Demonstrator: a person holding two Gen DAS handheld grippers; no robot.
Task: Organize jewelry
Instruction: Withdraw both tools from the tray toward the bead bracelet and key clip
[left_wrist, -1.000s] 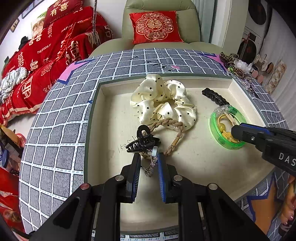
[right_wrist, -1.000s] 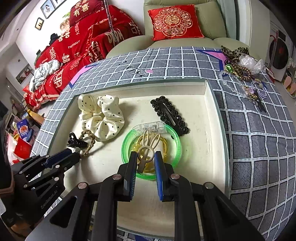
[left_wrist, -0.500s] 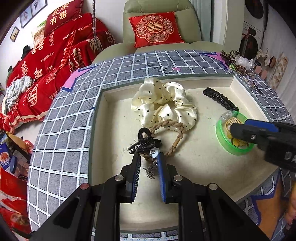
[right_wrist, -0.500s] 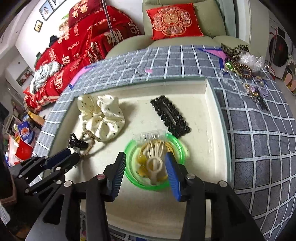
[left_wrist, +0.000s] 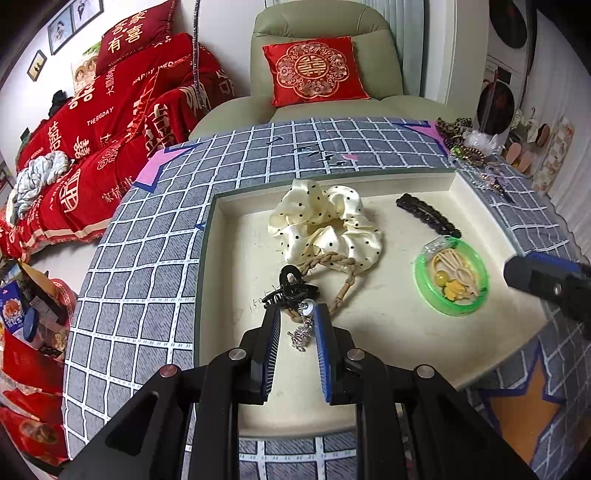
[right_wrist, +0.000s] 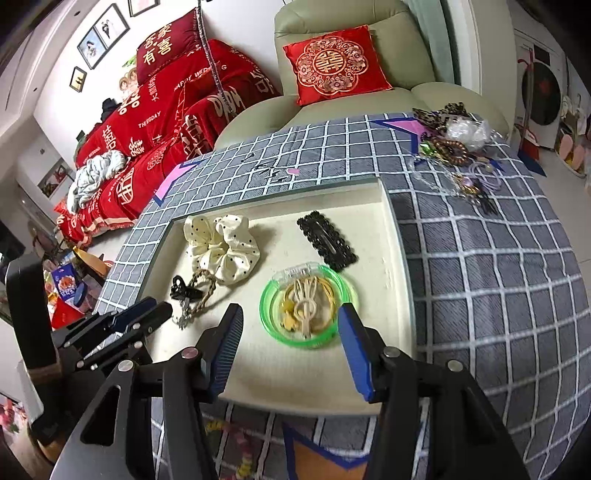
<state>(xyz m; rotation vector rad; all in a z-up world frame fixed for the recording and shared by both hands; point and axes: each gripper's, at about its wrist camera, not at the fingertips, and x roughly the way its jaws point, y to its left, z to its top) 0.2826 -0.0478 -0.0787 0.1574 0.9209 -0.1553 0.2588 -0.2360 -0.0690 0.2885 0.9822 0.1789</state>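
A cream tray (left_wrist: 236, 369) (right_wrist: 391, 236) holds a polka-dot scrunchie (left_wrist: 325, 225) (right_wrist: 221, 247), a black sequin clip (left_wrist: 428, 216) (right_wrist: 327, 240), a green bangle (left_wrist: 452, 282) (right_wrist: 306, 308) with a cream rabbit hairpin (right_wrist: 306, 302) and yellow bits inside, a braided cord (left_wrist: 340, 273), and a small black claw clip (left_wrist: 290, 288) (right_wrist: 183, 291). My left gripper (left_wrist: 297, 314) (right_wrist: 153, 312) is shut on a silver chain (left_wrist: 301, 334) that hangs between its fingers, just behind the claw clip. My right gripper (right_wrist: 291, 314) is open and empty, just short of the bangle.
The tray rests on a grey checked cloth (right_wrist: 480, 258). A pile of beads, bracelets and hair ties (right_wrist: 454, 151) (left_wrist: 472, 151) lies on the cloth at the far right corner. A green armchair with a red cushion (left_wrist: 314, 70) stands behind the table.
My right gripper opened, left the rabbit hairpin in the green bangle, and drew back. My left gripper pulled back and up a little with the silver chain.
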